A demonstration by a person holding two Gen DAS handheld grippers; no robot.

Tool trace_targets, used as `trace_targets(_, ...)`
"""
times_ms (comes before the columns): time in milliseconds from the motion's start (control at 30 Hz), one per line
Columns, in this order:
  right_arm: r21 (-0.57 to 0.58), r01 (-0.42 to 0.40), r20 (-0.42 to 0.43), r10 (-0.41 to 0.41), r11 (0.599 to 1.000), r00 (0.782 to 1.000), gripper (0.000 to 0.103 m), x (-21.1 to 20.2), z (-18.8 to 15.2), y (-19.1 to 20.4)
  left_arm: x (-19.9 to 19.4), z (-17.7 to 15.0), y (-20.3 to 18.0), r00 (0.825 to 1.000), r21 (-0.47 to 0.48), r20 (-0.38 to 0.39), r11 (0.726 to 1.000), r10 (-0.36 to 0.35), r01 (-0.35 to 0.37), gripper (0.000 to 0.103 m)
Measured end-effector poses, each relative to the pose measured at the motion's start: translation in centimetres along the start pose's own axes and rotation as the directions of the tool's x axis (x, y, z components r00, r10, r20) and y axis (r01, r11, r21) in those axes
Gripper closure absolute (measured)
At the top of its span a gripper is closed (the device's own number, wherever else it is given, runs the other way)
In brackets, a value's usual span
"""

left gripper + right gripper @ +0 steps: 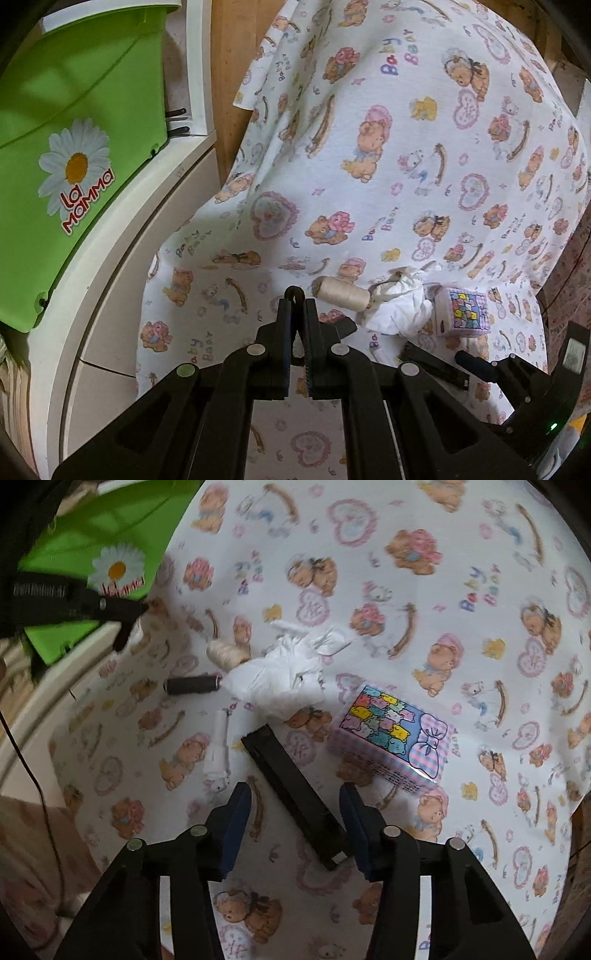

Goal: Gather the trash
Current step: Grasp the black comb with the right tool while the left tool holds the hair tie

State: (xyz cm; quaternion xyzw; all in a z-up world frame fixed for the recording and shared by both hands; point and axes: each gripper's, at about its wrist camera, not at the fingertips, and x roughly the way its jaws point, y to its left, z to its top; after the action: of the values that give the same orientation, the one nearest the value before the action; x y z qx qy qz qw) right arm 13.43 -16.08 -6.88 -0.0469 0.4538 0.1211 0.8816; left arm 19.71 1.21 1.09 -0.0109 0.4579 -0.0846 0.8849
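Observation:
A crumpled white tissue lies on the teddy-bear cloth; it also shows in the left wrist view. A small rolled white paper scrap lies left of a flat black bar. My right gripper is open, low over the cloth, its jaws either side of the bar. My left gripper is shut on a small dark piece, held above the cloth left of the cream spool. The green bin stands at the left.
A cream thread spool and a dark spool lie by the tissue. A pastel bear-print box sits right of the bar. The bin rests on a white ledge. A black cable hangs at left.

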Motion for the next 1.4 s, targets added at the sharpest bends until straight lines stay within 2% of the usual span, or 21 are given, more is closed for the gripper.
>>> trace_targets(133,0.047,-0.006,0.004,0.006,0.999,1.000,0.054,0.2,0.0,-1.0,0.3,0.1,0.0,1.000,-0.001,-0.010,1.000,0.006,-0.006,0.097)
trace_targets(200,0.041,-0.007,0.005,0.007,0.999,1.000,0.070,0.2,-0.1,-1.1,0.4,0.0,-0.1,1.000,0.005,-0.012,1.000,0.014,-0.014,0.097)
trace_targets(300,0.014,-0.025,-0.012,0.025,1.000,1.000,0.084,-0.2,-0.1,-0.7,0.6,-0.1,-0.1,1.000,0.000,-0.019,1.000,0.011,-0.011,0.097)
trace_targets(333,0.002,-0.039,-0.013,0.039,0.999,0.999,0.086,-0.5,-0.2,-0.5,0.5,-0.1,-0.1,1.000,0.001,-0.020,1.000,0.011,-0.011,0.097)
trace_targets(367,-0.009,-0.052,-0.006,0.051,0.999,0.999,0.094,-0.9,-0.3,-0.2,0.5,-0.1,-0.1,1.000,0.002,-0.019,1.000,0.014,-0.014,0.097)
trace_targets(467,0.021,-0.052,0.015,0.052,0.998,0.999,0.101,-1.9,-0.5,-0.5,0.0,-0.2,-0.1,1.000,0.004,-0.010,1.000,0.018,-0.018,0.097)
trace_targets(600,0.106,-0.116,0.025,0.114,0.988,0.993,0.101,-3.0,-1.1,-2.2,-0.8,-0.5,-0.2,1.000,0.014,0.007,1.000,0.004,-0.004,0.097)
trace_targets(767,0.069,-0.091,0.083,0.085,0.994,0.993,0.101,-4.5,-1.7,-2.1,-1.6,-1.2,-0.3,1.000,0.016,0.017,1.000,-0.003,0.002,0.097)
trace_targets(833,0.039,-0.066,0.082,0.063,0.997,0.995,0.100,-4.2,-1.7,-1.6,-1.7,-1.4,-0.3,1.000,0.012,0.014,1.000,-0.004,0.004,0.097)
trace_targets(867,0.036,-0.079,0.068,0.077,0.996,0.995,0.097,-3.9,-1.7,-1.6,-1.6,-1.5,-0.2,1.000,0.009,0.010,1.000,-0.003,0.003,0.097)
trace_targets(933,0.049,-0.104,0.058,0.101,0.993,0.993,0.077,-3.5,-1.7,-1.5,-1.4,-1.6,-0.2,1.000,0.002,-0.001,1.000,-0.007,0.007,0.097)
trace_targets(967,0.051,-0.105,0.059,0.102,0.993,0.993,0.059,-3.4,-1.7,-1.4,-1.3,-1.7,-0.2,1.000,0.000,-0.007,1.000,-0.010,0.010,0.097)
trace_targets(1000,0.044,-0.089,0.067,0.086,0.995,0.994,0.054,-3.3,-1.6,-1.2,-1.2,-1.8,-0.3,1.000,0.000,-0.011,1.000,-0.009,0.009,0.097)
trace_targets(1167,0.019,-0.045,0.039,0.044,0.999,0.998,0.055,-1.9,-0.8,-0.3,-0.8,-2.0,-0.5,1.000,0.016,-0.020,1.000,-0.002,0.002,0.097)
trace_targets(1267,0.022,-0.038,0.012,0.038,0.999,0.999,0.068,-0.7,-0.6,-0.2,-0.8,-1.9,-0.4,1.000,0.020,-0.021,1.000,0.001,0.000,0.097)
trace_targets(1333,0.016,-0.026,0.020,0.026,1.000,0.999,0.073,-0.4,-0.4,-0.1,-0.8,-1.8,-0.2,1.000,0.017,-0.023,1.000,-0.003,0.003,0.097)
trace_targets(1400,0.014,-0.025,0.017,0.024,1.000,1.000,0.084,-0.3,-0.3,-0.1,-0.8,-1.7,0.0,1.000,0.012,-0.024,1.000,-0.005,0.005,0.097)
